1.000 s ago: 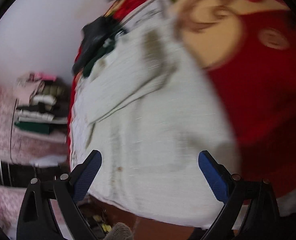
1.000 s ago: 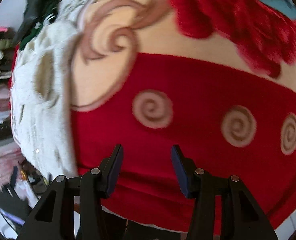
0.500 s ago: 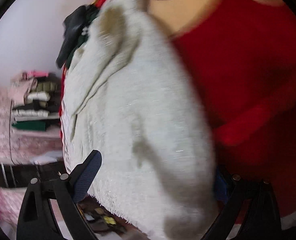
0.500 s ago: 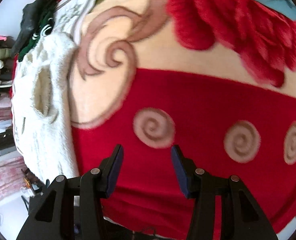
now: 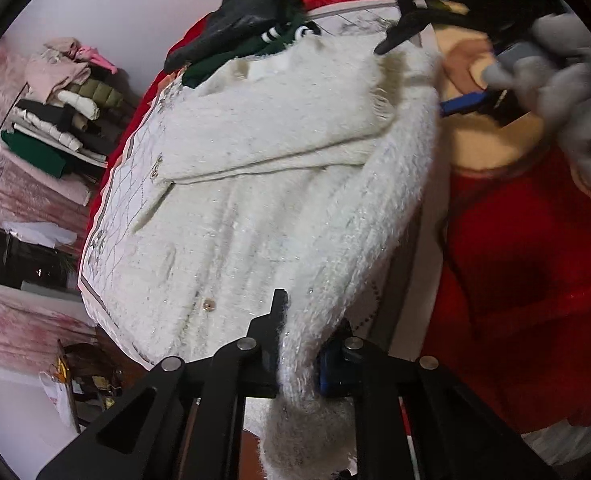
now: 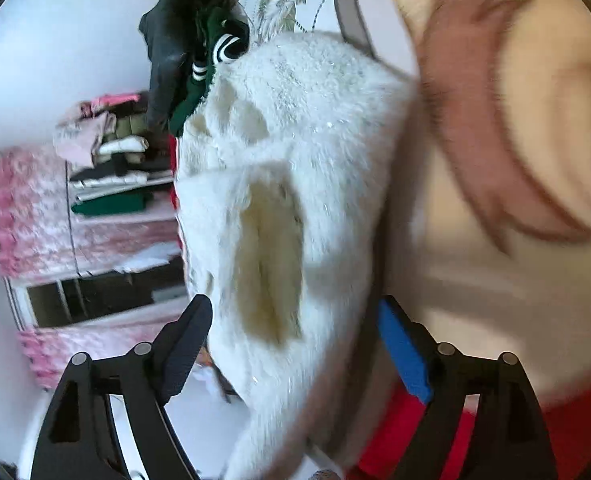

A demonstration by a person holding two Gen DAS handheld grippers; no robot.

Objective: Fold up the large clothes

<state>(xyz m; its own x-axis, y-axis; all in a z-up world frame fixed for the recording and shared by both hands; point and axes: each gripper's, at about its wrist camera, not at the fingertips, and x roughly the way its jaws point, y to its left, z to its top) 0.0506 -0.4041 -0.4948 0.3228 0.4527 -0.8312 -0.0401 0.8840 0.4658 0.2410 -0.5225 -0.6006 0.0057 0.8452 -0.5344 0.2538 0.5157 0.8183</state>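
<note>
A fluffy white cardigan [image 5: 263, 184] lies on a bed covered by a red and cream blanket [image 5: 535, 264]. My left gripper [image 5: 301, 344] is shut on the cardigan's right edge near the hem and lifts that fold. In the right wrist view the cardigan [image 6: 295, 152] fills the middle, with a sleeve opening facing the camera. My right gripper [image 6: 295, 344] is open, its fingers on either side of the cardigan's sleeve end. The right gripper [image 5: 447, 76] also shows in the left wrist view, held by a grey-gloved hand at the cardigan's far corner.
A black and dark green garment pile [image 5: 251, 28] lies at the cardigan's far end. A stack of folded clothes [image 5: 63, 120] sits on a shelf to the left. A quilted white sheet [image 5: 123, 196] lies under the cardigan. The bed edge drops off at lower left.
My left gripper has shut on the cardigan's edge and lifted it. My right gripper has moved left from over the red blanket to the cardigan and opened wider around it.
</note>
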